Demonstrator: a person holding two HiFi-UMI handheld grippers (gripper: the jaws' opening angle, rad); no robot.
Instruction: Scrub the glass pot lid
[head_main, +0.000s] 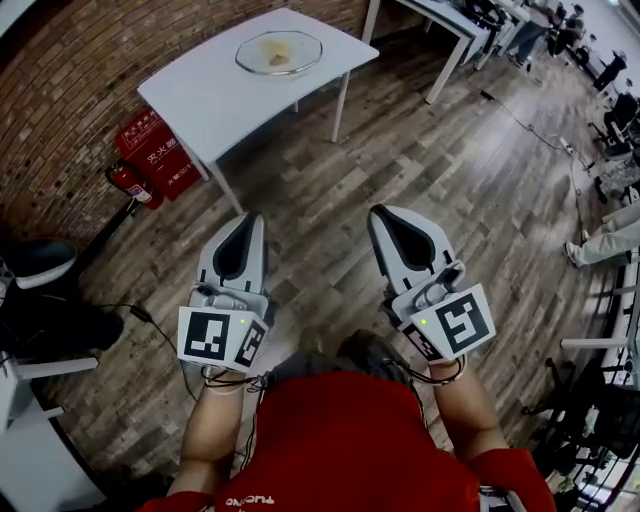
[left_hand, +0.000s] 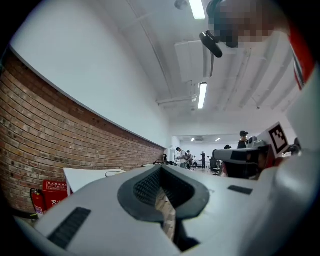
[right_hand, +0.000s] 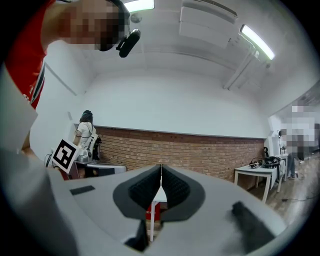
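Pointing at the glass pot lid (head_main: 279, 52) on the far table (head_main: 195, 95), the left gripper (head_main: 248, 222) and right gripper (head_main: 388, 218) (both pressed together, empty) are hovering well short of it, scrubbing not yet begun.

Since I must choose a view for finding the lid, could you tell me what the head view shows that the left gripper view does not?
Head view only: the lid from above, something yellowish on it, and the marker cube on the left gripper. Left gripper view only: the ceiling with its lights. Both: the table, brick wall, red box, the left gripper and the right gripper.
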